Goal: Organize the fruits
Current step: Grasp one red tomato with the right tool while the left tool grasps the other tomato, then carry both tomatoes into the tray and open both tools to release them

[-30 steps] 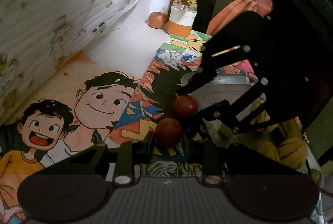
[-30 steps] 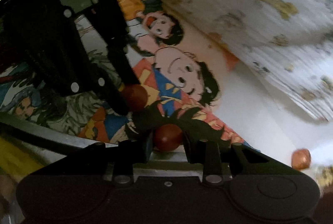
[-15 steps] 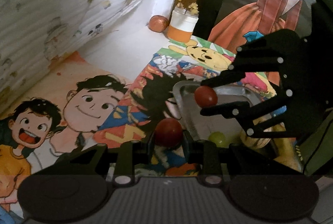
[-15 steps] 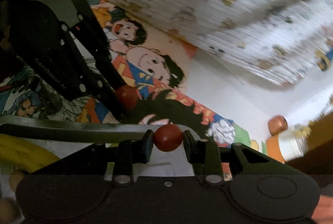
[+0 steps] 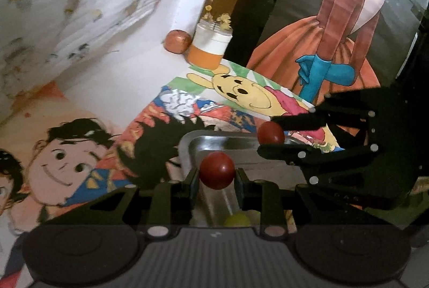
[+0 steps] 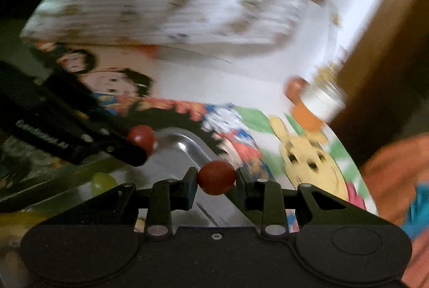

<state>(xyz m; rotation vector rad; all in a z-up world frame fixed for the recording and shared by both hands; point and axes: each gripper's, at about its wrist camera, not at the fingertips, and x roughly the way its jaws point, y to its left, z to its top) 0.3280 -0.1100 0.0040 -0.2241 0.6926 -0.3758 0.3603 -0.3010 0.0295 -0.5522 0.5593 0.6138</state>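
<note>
My left gripper (image 5: 217, 175) is shut on a small red round fruit (image 5: 217, 170), held over the near corner of a steel tray (image 5: 214, 142). My right gripper (image 6: 216, 179) is shut on a second red fruit (image 6: 216, 177) above the same tray (image 6: 185, 147). In the left wrist view the right gripper (image 5: 270, 132) comes in from the right with its red fruit (image 5: 270, 133) over the tray's far rim. In the right wrist view the left gripper (image 6: 140, 139) comes in from the left with its fruit (image 6: 141, 135). A green grape (image 6: 103, 182) lies in the tray, also seen as a green grape (image 5: 237, 221) under my left fingers.
The tray sits on a mat printed with cartoon figures (image 5: 241, 92). A white and orange jar (image 5: 209, 49) and a brown round fruit (image 5: 177, 41) stand at the far corner by a wooden post. A patterned cloth (image 5: 67, 6) hangs at left. A yellow banana (image 6: 21, 218) lies at the tray's left.
Both grippers have carried their red fruits from over the cartoon mat to above the steel tray. The right gripper has rolled markedly, so its view has swung toward the jar.
</note>
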